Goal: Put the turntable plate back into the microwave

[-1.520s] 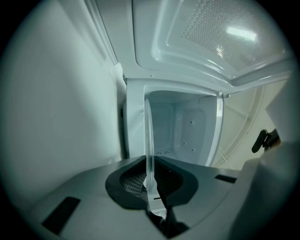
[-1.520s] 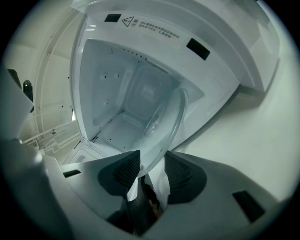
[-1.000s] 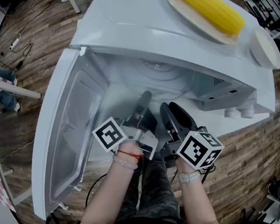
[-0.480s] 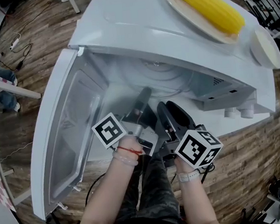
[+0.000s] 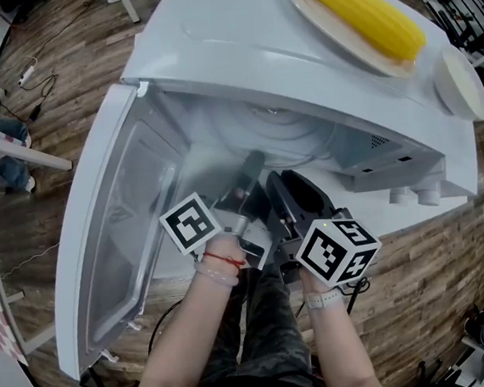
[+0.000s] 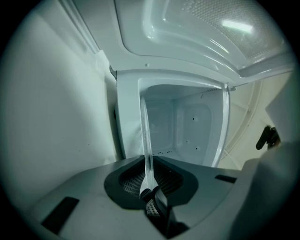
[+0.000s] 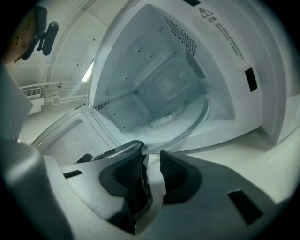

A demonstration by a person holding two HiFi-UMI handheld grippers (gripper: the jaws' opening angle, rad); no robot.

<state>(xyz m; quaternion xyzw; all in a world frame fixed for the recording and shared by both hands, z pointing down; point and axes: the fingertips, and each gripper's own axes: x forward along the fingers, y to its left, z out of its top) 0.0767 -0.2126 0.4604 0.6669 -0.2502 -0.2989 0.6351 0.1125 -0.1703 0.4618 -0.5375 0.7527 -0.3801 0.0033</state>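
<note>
Showing a warning triangle (image 7: 205, 12) on the microwave (image 7: 267, 89) front, with fine print (image 7: 228, 40) beside it too small to read. Bearing square coded markers: left cube (image 5: 191, 227), right cube (image 5: 337, 251).

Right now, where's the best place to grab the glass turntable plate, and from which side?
Probably its near rim, from the front of the microwave. The glass turntable plate is thin and flat, so jaws only fit across its edge, and walls close off every other side. The left gripper pinches there.
</note>
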